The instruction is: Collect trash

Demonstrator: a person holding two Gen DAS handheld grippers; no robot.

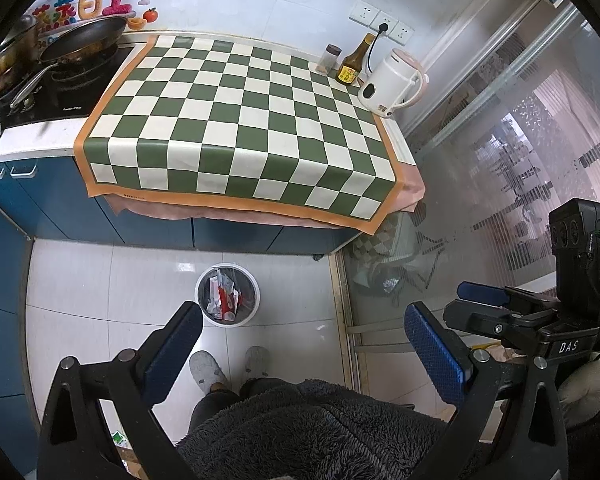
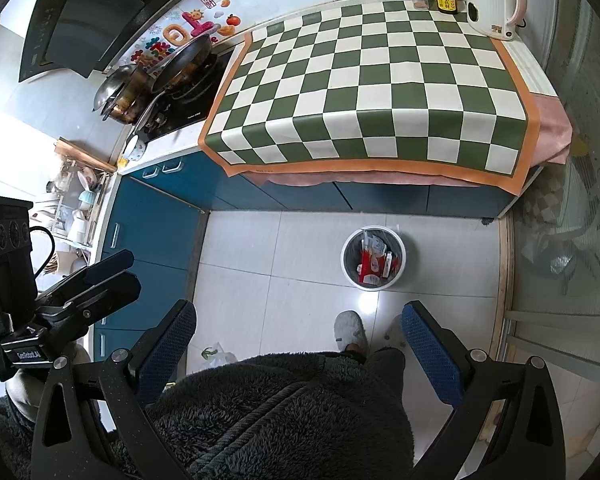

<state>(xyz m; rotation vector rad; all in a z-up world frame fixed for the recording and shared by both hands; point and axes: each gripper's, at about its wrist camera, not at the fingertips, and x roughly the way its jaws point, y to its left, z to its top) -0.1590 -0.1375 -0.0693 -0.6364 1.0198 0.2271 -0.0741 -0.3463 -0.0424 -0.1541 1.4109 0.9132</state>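
A white trash bin stands on the tiled floor before the blue cabinets, holding red and white wrappers. It also shows in the right wrist view. My left gripper is open and empty, held high above the floor near the bin. My right gripper is open and empty, also high over the floor. Each gripper shows in the other's view, the right one and the left one. The green and white checkered mat on the counter carries no loose trash.
A white kettle, a sauce bottle and a spice jar stand at the counter's back right. Pans sit on the stove at left. A glass sliding door is at right. My slippered feet stand behind the bin.
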